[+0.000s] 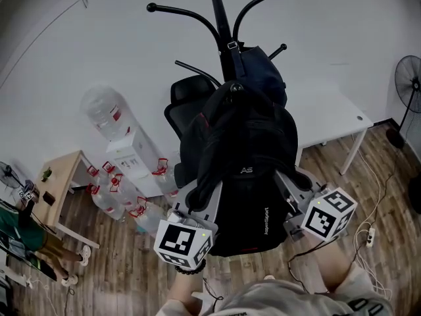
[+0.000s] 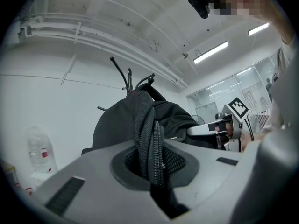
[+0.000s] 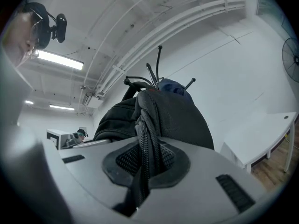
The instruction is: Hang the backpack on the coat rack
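A black backpack [image 1: 243, 176] hangs in the air between my two grippers, held up in front of the black coat rack [image 1: 221, 15]. My left gripper [image 1: 200, 203] is shut on a padded, zippered edge of the backpack [image 2: 150, 143] at its left side. On the other side, my right gripper [image 1: 289, 183] is shut on a matching padded edge [image 3: 147, 139]. The rack's curved hooks [image 3: 156, 64] rise just behind the backpack's top. A dark blue bag [image 1: 263, 68] hangs on the rack.
A black office chair [image 1: 187, 94] stands behind the backpack. A water dispenser [image 1: 108, 120] and several spare bottles [image 1: 118, 196] are at the left. A white desk [image 1: 342, 117] and a fan [image 1: 409, 78] are at the right. A person [image 1: 26, 236] sits at the far left.
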`<state>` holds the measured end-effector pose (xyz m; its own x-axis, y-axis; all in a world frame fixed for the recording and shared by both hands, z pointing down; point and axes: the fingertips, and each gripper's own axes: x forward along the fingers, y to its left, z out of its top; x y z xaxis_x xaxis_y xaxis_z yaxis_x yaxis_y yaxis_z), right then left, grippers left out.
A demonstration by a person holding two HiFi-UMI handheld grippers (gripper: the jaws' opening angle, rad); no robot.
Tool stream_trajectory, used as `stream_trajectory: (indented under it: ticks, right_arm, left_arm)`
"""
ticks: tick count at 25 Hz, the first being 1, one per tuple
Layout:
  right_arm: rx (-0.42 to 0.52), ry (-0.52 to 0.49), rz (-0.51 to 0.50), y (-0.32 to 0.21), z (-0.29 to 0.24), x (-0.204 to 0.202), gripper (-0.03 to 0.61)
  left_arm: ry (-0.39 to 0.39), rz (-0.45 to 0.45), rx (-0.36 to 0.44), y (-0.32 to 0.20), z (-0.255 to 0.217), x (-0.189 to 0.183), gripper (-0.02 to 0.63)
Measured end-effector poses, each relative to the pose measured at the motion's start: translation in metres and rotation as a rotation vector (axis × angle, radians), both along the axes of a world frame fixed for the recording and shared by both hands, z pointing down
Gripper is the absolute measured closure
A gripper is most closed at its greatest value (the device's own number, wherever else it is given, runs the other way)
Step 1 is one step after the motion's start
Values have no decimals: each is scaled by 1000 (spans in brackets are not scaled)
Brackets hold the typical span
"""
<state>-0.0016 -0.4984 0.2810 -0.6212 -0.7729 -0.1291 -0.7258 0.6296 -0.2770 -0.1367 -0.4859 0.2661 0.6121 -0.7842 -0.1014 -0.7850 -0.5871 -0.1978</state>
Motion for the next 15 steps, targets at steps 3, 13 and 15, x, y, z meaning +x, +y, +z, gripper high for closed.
stream_trajectory:
  ticks: [3,13,15]
  right_arm:
    - [-22,2,5,-8,9,0,548]
    - [-40,4,22,-39,28,5,548]
    - [-46,2,26,-43,31,5,548]
  left_arm:
    - [-2,-5,-17,-10,9,0,580]
    - [2,-5,-46,-45,31,6,580]
    - [7,-5,-52,-51,34,6,580]
